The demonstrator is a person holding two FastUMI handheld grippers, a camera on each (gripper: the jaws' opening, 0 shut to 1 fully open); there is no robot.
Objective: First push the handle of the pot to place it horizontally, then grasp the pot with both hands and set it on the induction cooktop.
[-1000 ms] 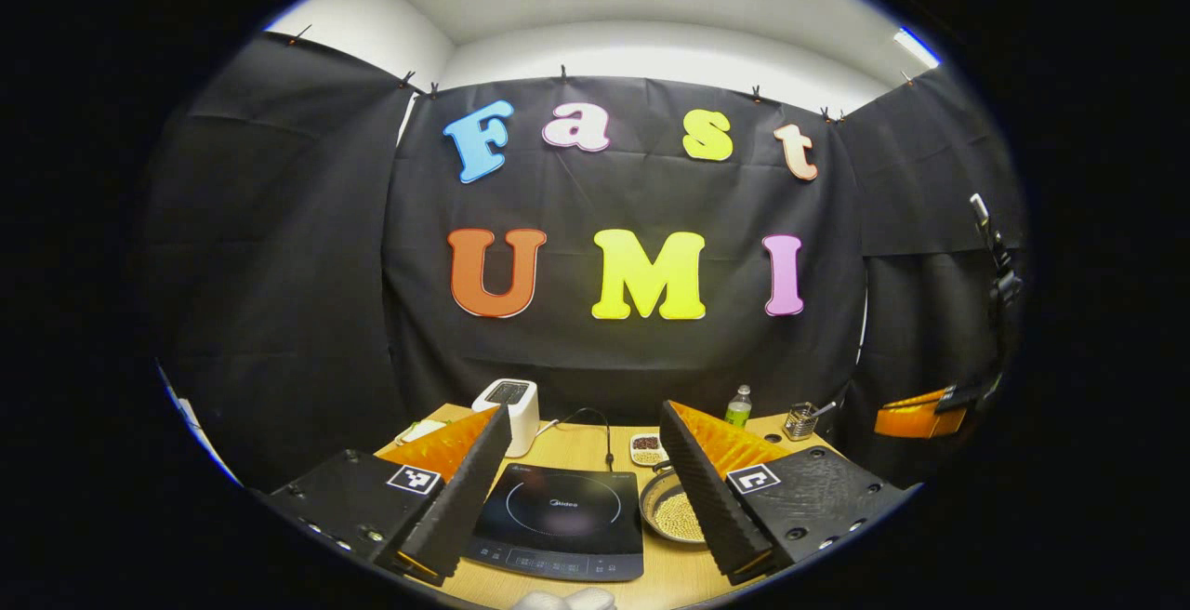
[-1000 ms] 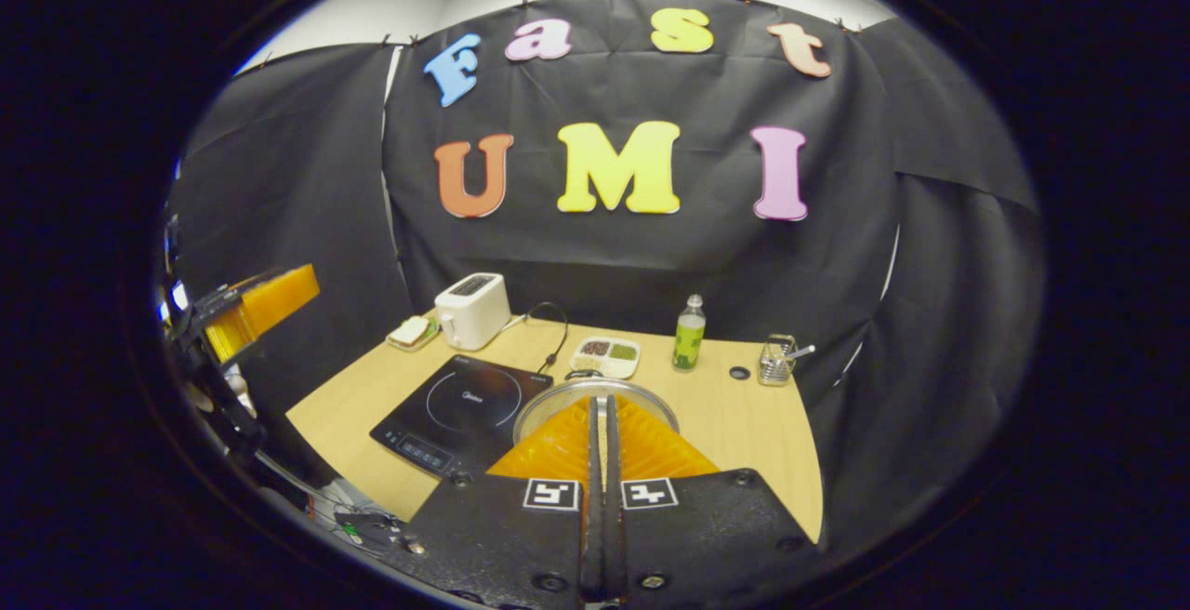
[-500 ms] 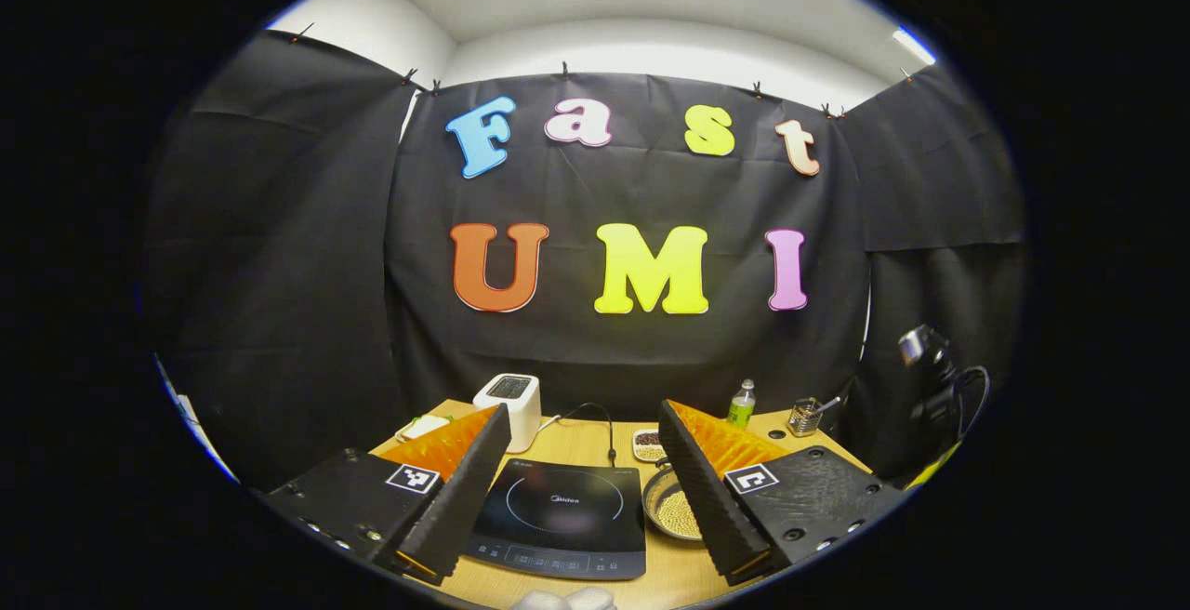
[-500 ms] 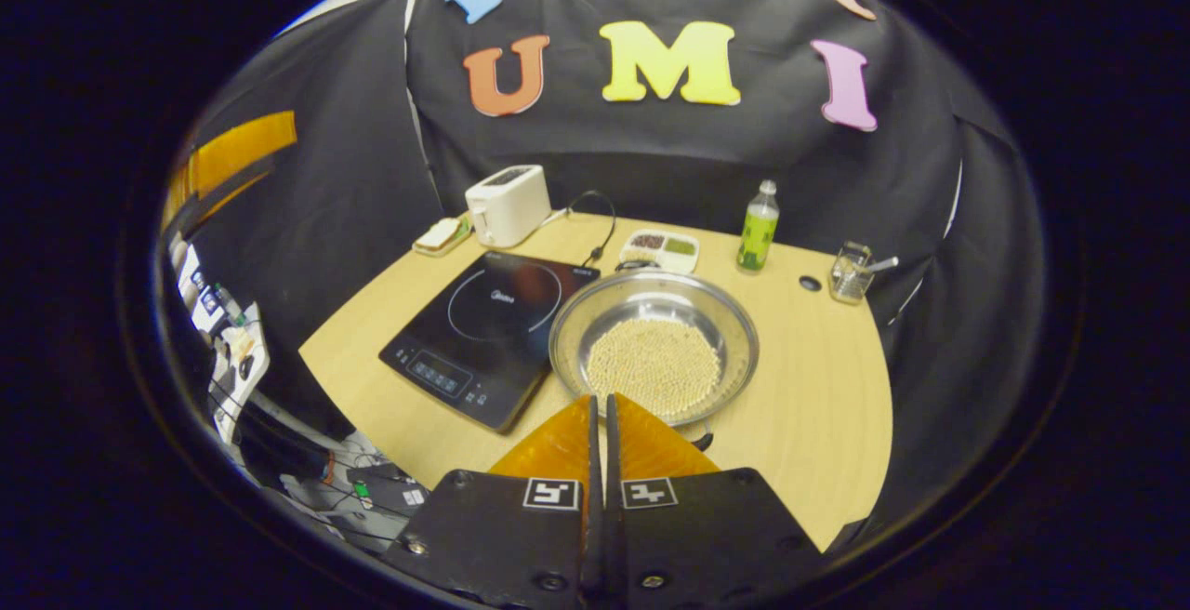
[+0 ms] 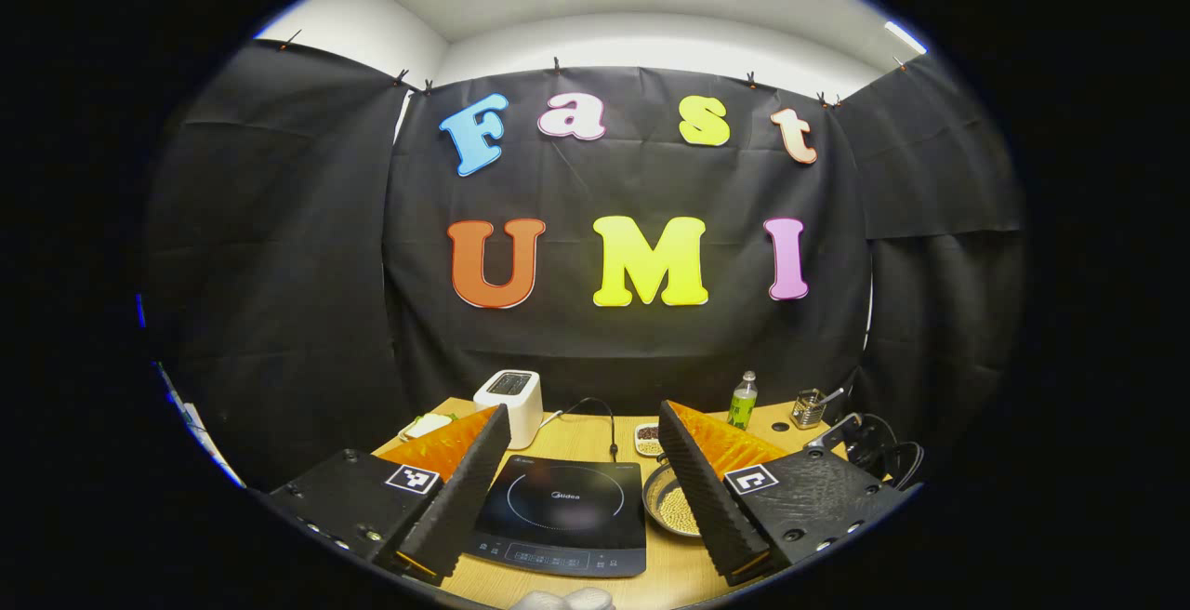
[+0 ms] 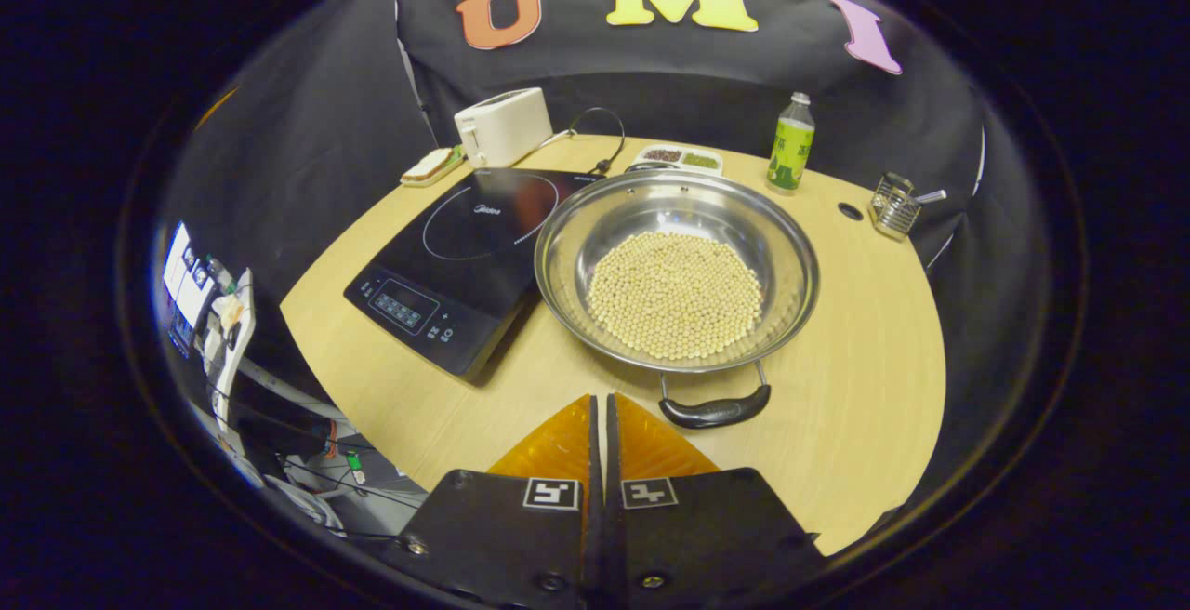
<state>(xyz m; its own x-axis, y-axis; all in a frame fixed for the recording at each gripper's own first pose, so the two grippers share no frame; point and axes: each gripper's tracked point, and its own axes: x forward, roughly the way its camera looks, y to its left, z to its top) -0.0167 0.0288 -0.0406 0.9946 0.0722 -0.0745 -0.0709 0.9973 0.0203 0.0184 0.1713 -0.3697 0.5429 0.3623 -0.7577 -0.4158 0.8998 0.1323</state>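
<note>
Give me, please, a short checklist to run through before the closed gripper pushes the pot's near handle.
1. Right gripper shut for pushing: ok.
2. Right gripper touching the handle: not ok, a gap remains; handle lies to its right.
3. Pot on the table, beside the induction cooktop: ok.
4. Cooktop surface bare: ok.
5. Left gripper open, away from the pot: ok.
6. Far handle's position: cannot tell.

The induction cooktop (image 5: 561, 514) bears a brand word "Midea"; the bottle (image 6: 790, 144) label stays unreadable.
</note>
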